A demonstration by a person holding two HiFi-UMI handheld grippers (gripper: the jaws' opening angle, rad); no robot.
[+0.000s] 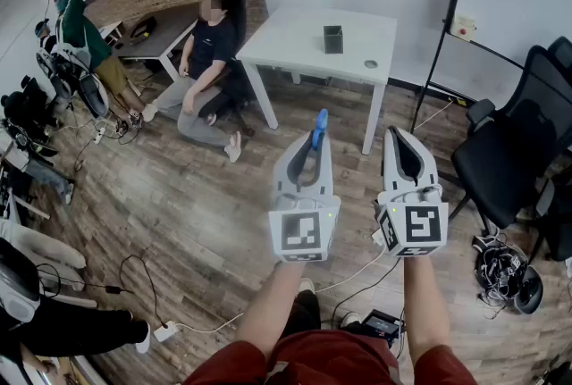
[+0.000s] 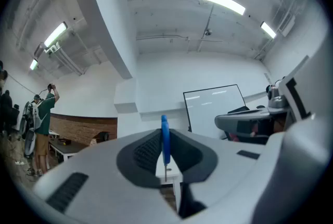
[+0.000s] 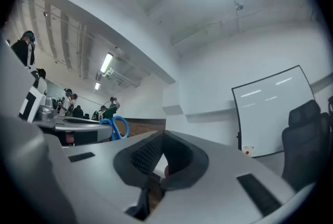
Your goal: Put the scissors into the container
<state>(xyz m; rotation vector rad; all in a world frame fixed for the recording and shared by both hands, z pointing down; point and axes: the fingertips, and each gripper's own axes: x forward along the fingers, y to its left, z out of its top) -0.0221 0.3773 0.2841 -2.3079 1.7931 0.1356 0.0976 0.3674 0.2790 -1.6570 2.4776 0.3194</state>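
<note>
Blue-handled scissors (image 1: 319,126) stick up out of my left gripper (image 1: 315,145), which is shut on their blades. In the left gripper view the scissors (image 2: 165,139) stand edge-on between the dark pads of the left gripper (image 2: 165,167). The container (image 1: 332,39), a small dark square cup, stands on the white table (image 1: 286,44) well ahead of both grippers. My right gripper (image 1: 399,137) is held beside the left one, shut with nothing in it. From the right gripper (image 3: 157,170) view the scissors' blue loops (image 3: 115,127) show at the left.
A small round lid (image 1: 370,64) lies on the table near its right edge. A person (image 1: 207,62) sits on the floor left of the table. A black office chair (image 1: 514,151) stands at the right, a whiteboard stand (image 1: 444,26) behind it. Cables (image 1: 143,285) cross the wooden floor.
</note>
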